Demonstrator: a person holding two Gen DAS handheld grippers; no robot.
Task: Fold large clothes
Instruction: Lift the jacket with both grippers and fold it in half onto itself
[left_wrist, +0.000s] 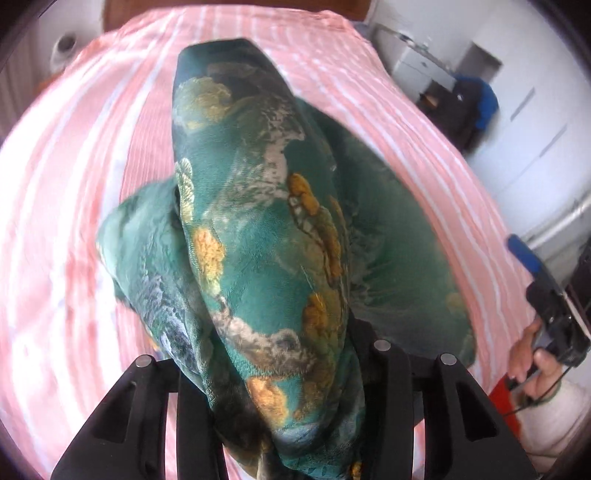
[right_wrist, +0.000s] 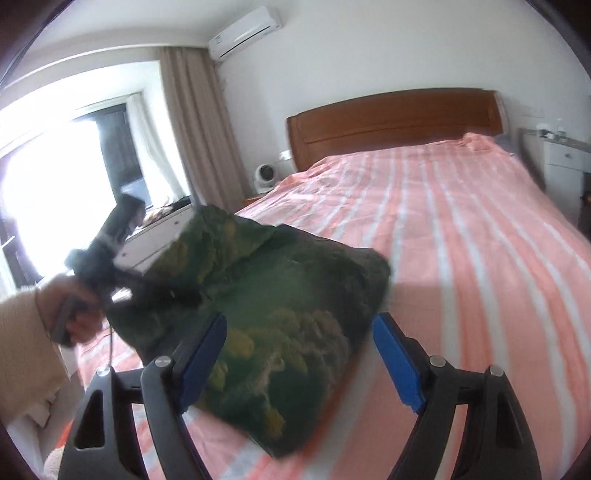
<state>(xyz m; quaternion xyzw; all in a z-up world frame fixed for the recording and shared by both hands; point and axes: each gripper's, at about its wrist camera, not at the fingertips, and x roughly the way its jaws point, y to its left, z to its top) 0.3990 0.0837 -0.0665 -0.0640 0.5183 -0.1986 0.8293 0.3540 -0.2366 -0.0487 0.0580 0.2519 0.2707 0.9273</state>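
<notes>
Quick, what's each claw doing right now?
Left claw: closed on a bunch of the green patterned garment.
Right claw: open, holding nothing; the garment lies ahead between its pads.

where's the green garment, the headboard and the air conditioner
green garment (left_wrist: 258, 240): left wrist view, middle of the lifted fold
headboard (right_wrist: 395, 118): right wrist view, wooden face
air conditioner (right_wrist: 243, 31): right wrist view, front panel
</notes>
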